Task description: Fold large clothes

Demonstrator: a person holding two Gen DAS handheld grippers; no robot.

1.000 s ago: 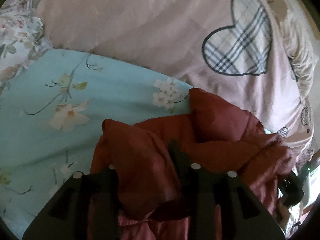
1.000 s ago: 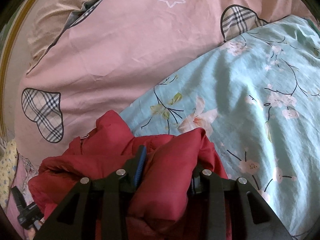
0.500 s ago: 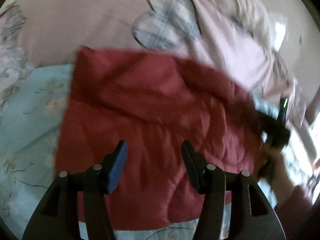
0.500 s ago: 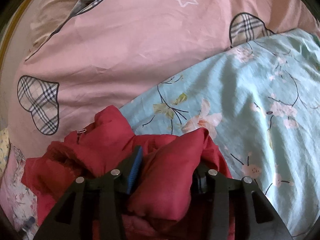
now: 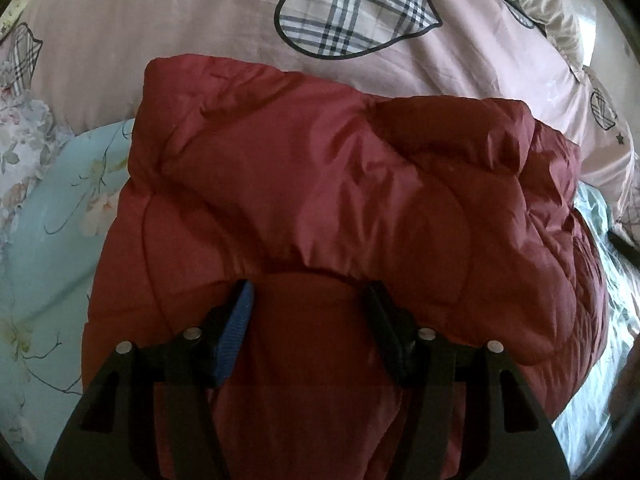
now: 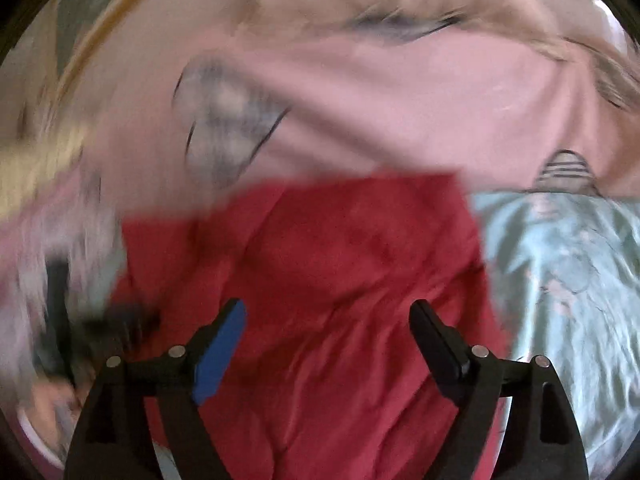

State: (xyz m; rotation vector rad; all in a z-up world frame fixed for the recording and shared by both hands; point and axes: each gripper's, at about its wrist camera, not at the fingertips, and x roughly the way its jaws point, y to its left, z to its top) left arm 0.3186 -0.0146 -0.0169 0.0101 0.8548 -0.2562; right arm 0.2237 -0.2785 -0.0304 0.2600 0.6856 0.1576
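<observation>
Bedding first: pink duvet (image 5: 168,36) with plaid hearts at the back, teal floral sheet (image 5: 52,240) in front, and the red puffer jacket (image 5: 328,184) now lying across both as a wide slab, far edge on the pink, near part on the teal. A second ago it was a scrunched heap with a fistful in each tool; half a second ago the left one had already let go, and now the right has too. So the fold looks laid down and released, and the jacket reads as roughly doubled over, probably needing one more fold or a smoothing pass. Left gripper (image 5: 308,292) is spread apart, tips tucked just under a puffy fold, nothing pinched that's visible. Right gripper (image 6: 328,316) is wide apart above the red fabric, holding nothing; that view is heavily smeared, so it seems to be swinging fast. Writing or brands: none readable anywhere, only the heart and small star prints on the duvet.
</observation>
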